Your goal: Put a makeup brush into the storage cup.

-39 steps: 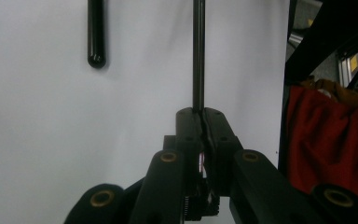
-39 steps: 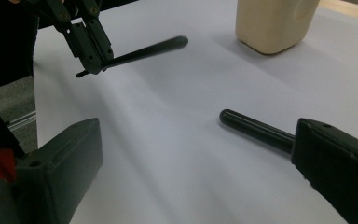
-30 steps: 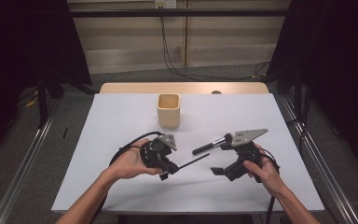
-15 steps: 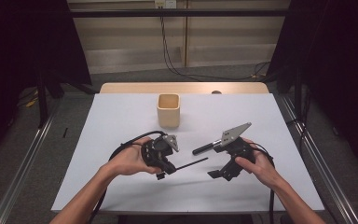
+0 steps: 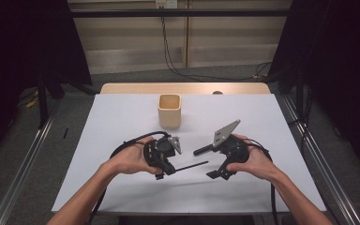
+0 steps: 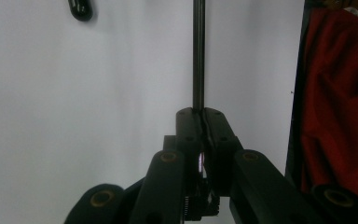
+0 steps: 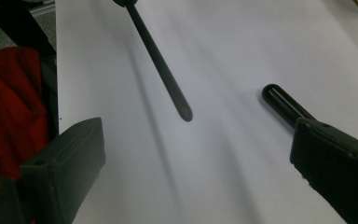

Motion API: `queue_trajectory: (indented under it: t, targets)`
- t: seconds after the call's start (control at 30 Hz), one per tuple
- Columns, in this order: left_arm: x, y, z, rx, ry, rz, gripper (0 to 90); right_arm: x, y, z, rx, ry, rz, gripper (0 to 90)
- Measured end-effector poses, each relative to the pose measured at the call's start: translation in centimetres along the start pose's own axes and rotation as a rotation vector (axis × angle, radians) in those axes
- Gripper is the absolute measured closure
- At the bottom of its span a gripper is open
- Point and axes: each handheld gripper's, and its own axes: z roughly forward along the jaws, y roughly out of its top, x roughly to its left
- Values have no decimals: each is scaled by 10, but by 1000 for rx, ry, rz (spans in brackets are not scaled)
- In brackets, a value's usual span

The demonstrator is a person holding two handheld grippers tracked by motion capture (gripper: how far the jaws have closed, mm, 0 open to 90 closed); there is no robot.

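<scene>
High view: my left gripper [image 5: 165, 155] clamps thin black rod [image 5: 191, 165], rod pointing toward my right gripper [image 5: 221, 165]; black handle [image 5: 203, 150] lies on white worktop [image 5: 122, 117] beside it. Wooden cup [image 5: 169, 111] behind.
Left gripper view: jaws clenched on rod [image 6: 198, 56].
Right gripper view: jaws released, rod tip [image 7: 184, 112] between, handle [image 7: 279, 101] by one jaw.
</scene>
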Motion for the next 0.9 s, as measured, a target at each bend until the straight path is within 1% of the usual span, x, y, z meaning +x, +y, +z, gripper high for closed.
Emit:
queue_trajectory:
  t: [0.07,0.13,0.17,0.27,0.3,0.4,0.47,0.5,0.53,0.57,0.6,0.63,0.67,0.7,0.73,0.8,0.83,0.87,0.9]
  targets:
    - [-1,1,1,8,-3,3,859,-1,2,0,15,9,-8,33]
    - [-1,1,1,11,-8,3,859,-1,5,1,35,8,-14,34]
    - [-1,2,1,10,-2,5,859,-1,6,1,48,9,-18,34]
    - [0,2,2,21,-3,12,859,-1,11,3,91,20,-38,50]
    - [-1,2,2,21,-4,6,859,-1,13,4,108,25,-46,56]
    - [0,1,2,27,-4,10,859,-1,17,7,153,27,-60,63]
    - [-1,1,2,31,-1,12,859,-1,20,8,174,29,-60,78]
    - [-1,1,3,26,-2,4,859,-2,21,9,176,30,-69,85]
    - [-1,1,2,35,1,16,859,-2,22,9,189,30,-64,90]
    - [-1,1,3,28,-4,3,859,-2,23,10,198,30,-72,93]
    - [-1,1,3,26,-1,0,859,-2,25,11,214,29,-70,94]
    - [-1,0,3,27,-1,-1,859,-3,26,12,223,30,-83,94]
    - [0,0,3,42,3,21,859,-2,26,13,232,27,-89,93]
    - [1,0,3,47,5,22,859,-2,27,13,248,31,-91,92]
    - [0,0,4,39,2,1,859,-2,28,14,263,34,-92,89]
    - [0,0,5,41,2,0,859,-2,29,16,287,33,-95,84]
    - [0,0,5,44,2,1,859,-2,30,17,301,31,-92,100]
    - [1,0,5,60,0,16,859,-2,30,17,309,36,-97,126]
    - [0,0,6,49,2,2,859,-3,31,19,318,44,-113,147]
